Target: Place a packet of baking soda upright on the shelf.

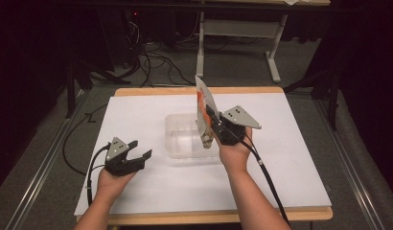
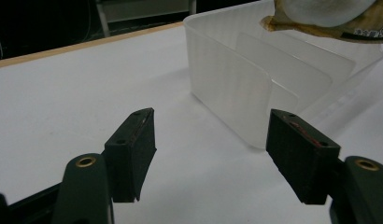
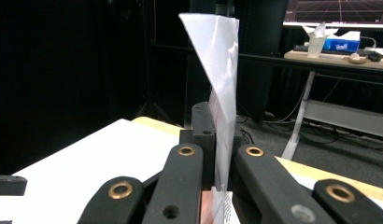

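Observation:
My right gripper (image 1: 212, 118) is shut on a flat white and orange packet (image 1: 203, 104), holding it upright above the clear plastic container (image 1: 180, 146) in the middle of the white table. In the right gripper view the packet (image 3: 221, 84) rises as a thin white sheet between the closed jaws of that gripper (image 3: 221, 140). My left gripper (image 1: 139, 149) rests low at the front left of the table, open and holding nothing. The left gripper view looks between the spread jaws of the left gripper (image 2: 210, 140) at the container (image 2: 236, 79), with the packet's lower end (image 2: 320, 18) hanging over it.
The white board (image 1: 137, 115) lies on a wooden table. Behind it stand a white desk frame (image 1: 237, 33) and loose cables on the floor (image 1: 156, 62). A desk with a tissue box (image 3: 334, 44) shows far off in the right gripper view.

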### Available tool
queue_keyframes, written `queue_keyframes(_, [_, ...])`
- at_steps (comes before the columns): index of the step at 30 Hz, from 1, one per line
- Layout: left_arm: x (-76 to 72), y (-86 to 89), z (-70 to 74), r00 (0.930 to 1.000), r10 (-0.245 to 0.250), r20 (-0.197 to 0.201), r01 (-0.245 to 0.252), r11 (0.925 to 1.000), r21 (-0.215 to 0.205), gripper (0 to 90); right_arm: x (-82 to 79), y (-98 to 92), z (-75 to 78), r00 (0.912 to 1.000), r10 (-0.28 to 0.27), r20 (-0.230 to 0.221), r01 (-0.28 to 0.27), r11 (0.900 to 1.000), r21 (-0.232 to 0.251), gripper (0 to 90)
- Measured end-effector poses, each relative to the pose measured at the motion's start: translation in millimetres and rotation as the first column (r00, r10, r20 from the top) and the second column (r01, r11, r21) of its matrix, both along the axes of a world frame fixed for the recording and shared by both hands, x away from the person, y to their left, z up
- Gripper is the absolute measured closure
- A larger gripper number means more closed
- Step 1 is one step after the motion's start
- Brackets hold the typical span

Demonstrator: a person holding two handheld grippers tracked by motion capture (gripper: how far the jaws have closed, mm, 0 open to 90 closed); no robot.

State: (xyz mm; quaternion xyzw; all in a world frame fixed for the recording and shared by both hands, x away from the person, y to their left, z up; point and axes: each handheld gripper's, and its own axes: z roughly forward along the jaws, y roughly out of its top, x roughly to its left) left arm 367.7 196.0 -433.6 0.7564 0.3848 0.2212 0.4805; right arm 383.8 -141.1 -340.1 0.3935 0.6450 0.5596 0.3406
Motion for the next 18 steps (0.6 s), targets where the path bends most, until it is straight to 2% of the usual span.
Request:
queue_keyframes(11, [-1.4, -0.8, 0.4, 1.0, -0.005, 0.004, 0.005, 1.0, 0.003, 33.5, 16.2, 13.0, -15.0, 0.9995, -0.001, -0.033, 0.0, 1.0, -0.022, 90.0])
queue_keyframes(16, [-1.2, -1.1, 0.2, 1.0, -0.005, 0.002, 0.005, 1.0, 0.001, 33.5, 19.3, 16.7, -17.9, 0.9995, 0.008, -0.03, -0.009, 0.999, -0.034, 90.0])
queue_keyframes(18, [-1.2, -1.3, 0.1, 1.0, -0.006, 0.002, 0.006, 1.0, 0.002, 33.5, 22.2, 20.4, -21.2, 0.9996, 0.009, -0.027, -0.011, 0.998, -0.055, 90.0])
